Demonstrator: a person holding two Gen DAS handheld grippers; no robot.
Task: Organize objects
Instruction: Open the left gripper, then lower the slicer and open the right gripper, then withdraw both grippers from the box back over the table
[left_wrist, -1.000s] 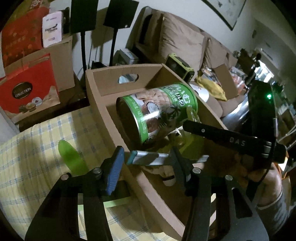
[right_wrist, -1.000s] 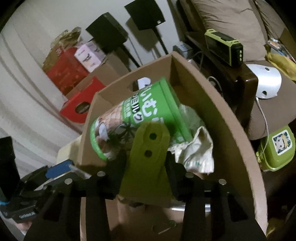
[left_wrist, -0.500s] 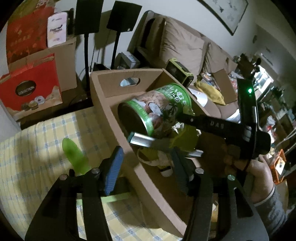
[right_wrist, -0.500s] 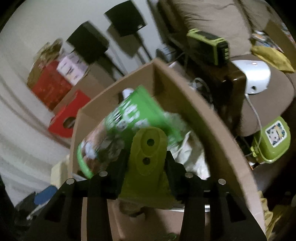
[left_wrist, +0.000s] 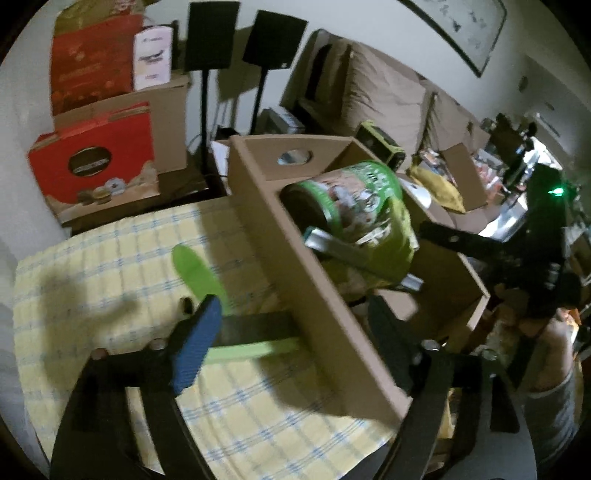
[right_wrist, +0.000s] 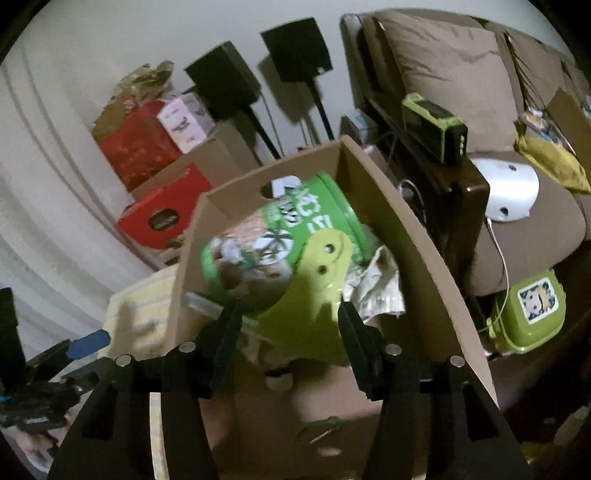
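A brown cardboard box stands on the yellow checked tablecloth. In it lies a green tin can on its side, over crumpled paper. A green dustpan-like scoop with a metal bar rests against the can. My right gripper is open, its fingers on either side of the scoop. My left gripper is open and straddles the box's near wall; one blue-padded finger is outside the box.
A green flat piece lies on the cloth beside the box. Red gift boxes and speaker stands are behind. A sofa, a white object and a green lunch box are to the right.
My right gripper has opened and let go of the green scoop, which now rests in the box. My left gripper has pulled back from the metal bar.
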